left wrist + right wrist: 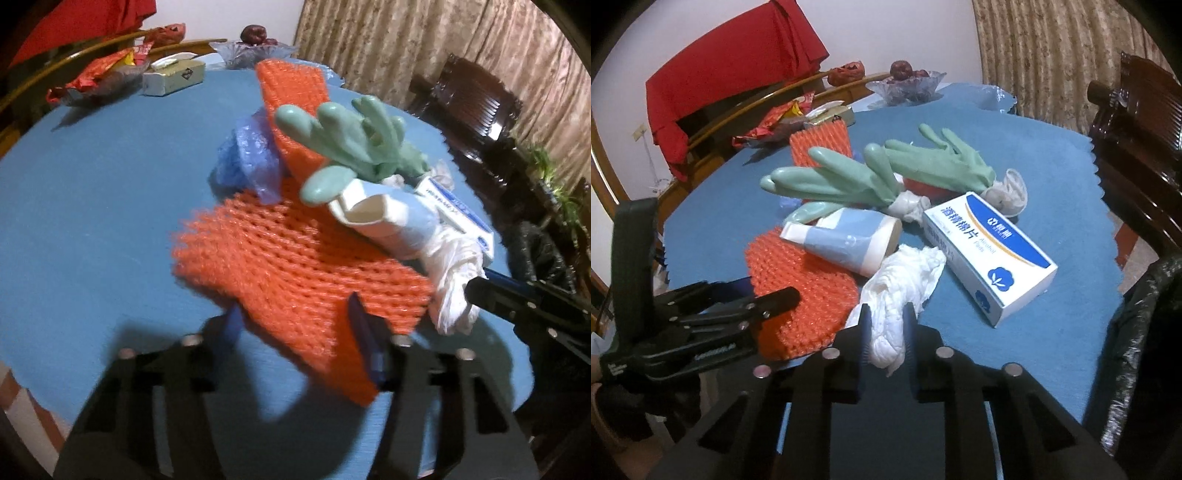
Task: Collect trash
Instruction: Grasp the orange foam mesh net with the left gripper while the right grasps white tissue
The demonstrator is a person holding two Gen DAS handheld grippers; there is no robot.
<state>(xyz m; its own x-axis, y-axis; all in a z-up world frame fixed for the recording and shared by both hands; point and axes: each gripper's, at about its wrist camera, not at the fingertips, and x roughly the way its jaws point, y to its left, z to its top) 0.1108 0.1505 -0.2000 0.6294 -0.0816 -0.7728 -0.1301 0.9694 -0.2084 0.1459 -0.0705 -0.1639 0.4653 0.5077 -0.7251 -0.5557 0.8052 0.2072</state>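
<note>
Loosely crumpled white tissue (901, 291) — orange foam netting (295, 269) alongside.

A plain blue tablecloth (1015, 155) is lying under everything. On it, orange foam netting (295, 266) is showing a diamond mesh pattern, with pale green rubber gloves (849, 177) beyond it. A white-and-light-blue paper cup (849, 240) and crumpled white tissue (901, 280) are sitting beside the netting, next to a white box (990, 254) carrying a blue panel edged in orange.
</note>
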